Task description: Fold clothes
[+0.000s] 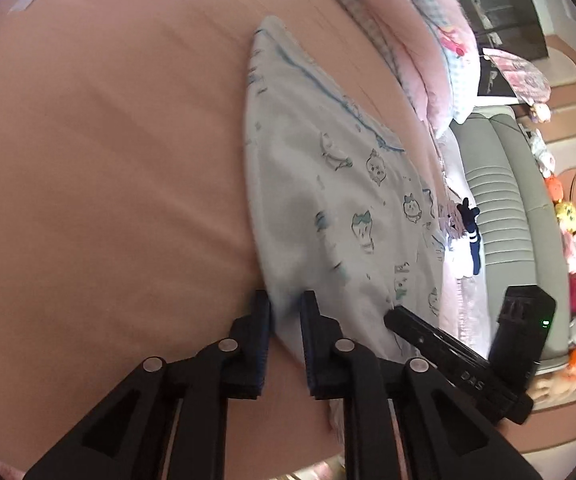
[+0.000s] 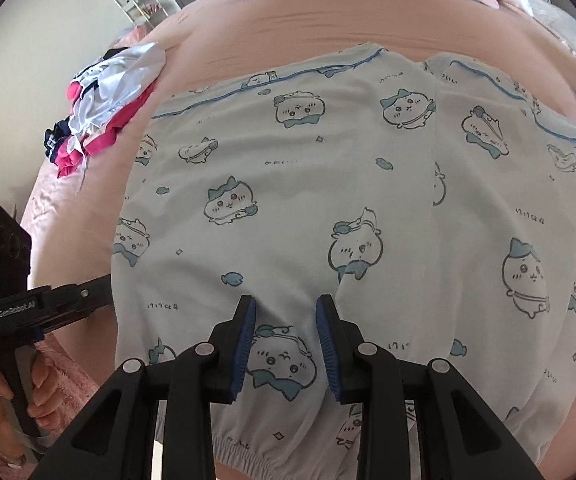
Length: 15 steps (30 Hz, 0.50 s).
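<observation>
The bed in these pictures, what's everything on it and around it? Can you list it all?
Printed shorts: one, pale blue with cartoon animals, spread flat on the bed.
Bedsheet: one, peach pink, under the shorts.
Clothes pile: one heap, pink, white and navy, at the bed's left side in the right wrist view.
Quilt: one, pink with blue checks, at the bed's far end.
Sofa: one, grey, beside the bed.
Plush toys: several, mixed colours, past the sofa.
Left gripper: black, blue fingers open at the shorts' edge.
Right gripper: black, blue fingers open over the waistband end.
</observation>
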Tool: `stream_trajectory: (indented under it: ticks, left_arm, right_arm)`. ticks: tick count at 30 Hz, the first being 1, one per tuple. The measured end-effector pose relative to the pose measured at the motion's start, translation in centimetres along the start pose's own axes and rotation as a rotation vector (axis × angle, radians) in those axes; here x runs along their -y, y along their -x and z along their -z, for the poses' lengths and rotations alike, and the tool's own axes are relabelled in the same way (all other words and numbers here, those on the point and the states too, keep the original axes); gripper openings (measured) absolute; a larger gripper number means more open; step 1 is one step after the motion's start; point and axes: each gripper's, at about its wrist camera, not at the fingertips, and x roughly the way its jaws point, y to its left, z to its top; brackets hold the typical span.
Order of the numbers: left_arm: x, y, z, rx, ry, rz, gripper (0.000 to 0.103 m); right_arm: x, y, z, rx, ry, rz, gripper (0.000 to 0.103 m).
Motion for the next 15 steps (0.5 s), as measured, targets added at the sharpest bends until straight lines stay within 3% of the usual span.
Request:
stream_trajectory:
  ticks: [3,5,9,13,15]
  left_arm:
    - [1.2,-0.7,-0.3,0.001,-0.064,-0.004,0.012]
    - [1.6,-0.7,-0.4,0.0,-0.092,-0.016,0.003]
    - [2.6,2.0,0.0,0.015,-0.186,-0.092,0.001]
    - [1.9,3.8,-0.3,-0.029,-0.235,-0.156,0.001]
    - [1.2,3.3,-0.2,-0.061,-0.251,-0.225,0.001]
  right_arm:
    - [0.0,0.2,0.0,0.005,-0.004,0.002,0.031]
    - [-0.1,0.3,0.1,0.009,-0.006,0.003,0.031]
    - [0.4,1.0,0.2,0.021,-0.002,0.041,0.031]
    - [1.5,1.5,0.3,0.023,-0.002,0.083,0.031]
    - [2.0,1.7,0.5,0.021,-0.001,0.105,0.031]
